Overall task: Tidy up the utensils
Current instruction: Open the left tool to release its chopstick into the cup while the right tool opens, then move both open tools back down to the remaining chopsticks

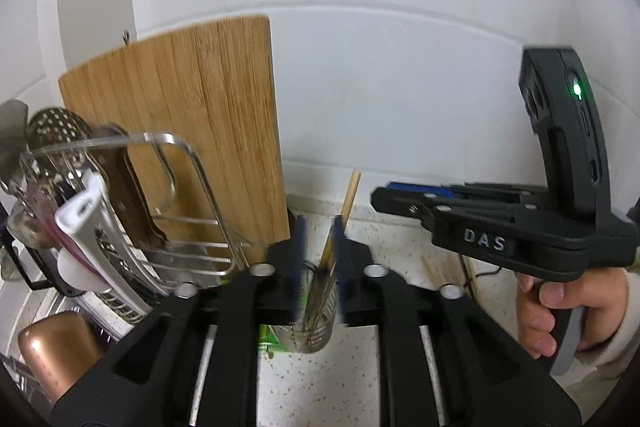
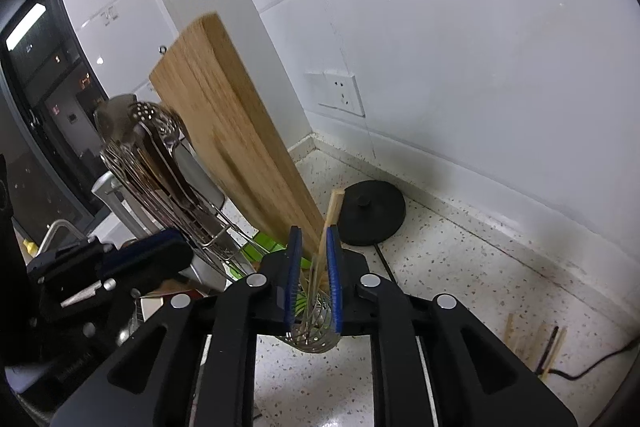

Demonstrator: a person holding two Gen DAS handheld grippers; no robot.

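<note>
The chopsticks [image 2: 330, 217] are going into the wire holder [image 2: 316, 331] — the right gripper [image 2: 313, 259], barely parted, brackets them; the left gripper [image 1: 320, 255] stands slightly open, empty. Next: let go, withdraw.

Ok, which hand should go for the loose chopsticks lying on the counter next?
Probably right. The loose chopsticks lie on the right tool's side, just below it in the left wrist view, while the left tool sits at the wire holder.
</note>
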